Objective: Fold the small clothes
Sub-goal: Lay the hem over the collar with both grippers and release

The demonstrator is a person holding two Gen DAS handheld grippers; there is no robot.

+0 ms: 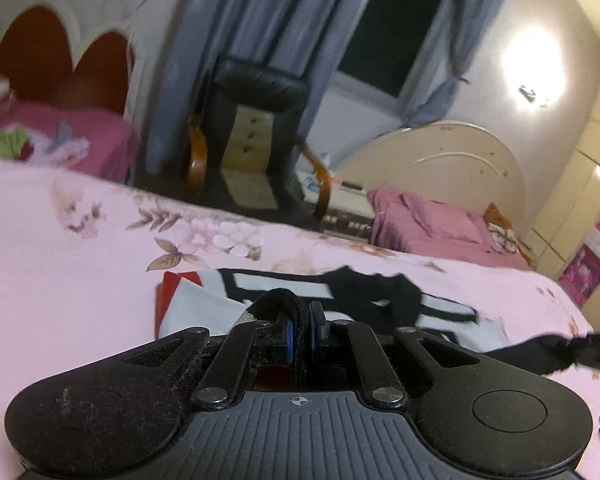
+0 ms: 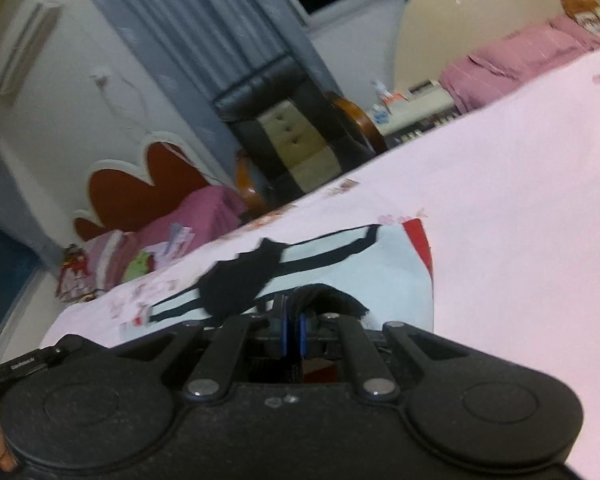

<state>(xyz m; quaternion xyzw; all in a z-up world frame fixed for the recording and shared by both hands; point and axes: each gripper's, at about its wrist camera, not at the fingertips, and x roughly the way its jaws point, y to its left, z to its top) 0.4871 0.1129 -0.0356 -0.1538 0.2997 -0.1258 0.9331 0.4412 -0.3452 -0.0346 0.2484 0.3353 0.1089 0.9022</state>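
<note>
Here both tongs pinch black fabric: left gripper (image 1: 302,332) and right gripper (image 2: 292,326) each clamp an edge, while the white black-striped garment (image 1: 380,296) lies just ahead at mid-frame, long axis crosswise.

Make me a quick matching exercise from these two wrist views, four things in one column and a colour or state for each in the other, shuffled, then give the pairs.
Things:
1. left claw
2. armchair
3. bedsheet
4. curtains

Descriptions:
A. pale pink with flower print
B. shut on black fabric
C. grey-blue, hanging by the window
D. black leather, wooden arms

Pairs: 1-B, 2-D, 3-A, 4-C
</note>
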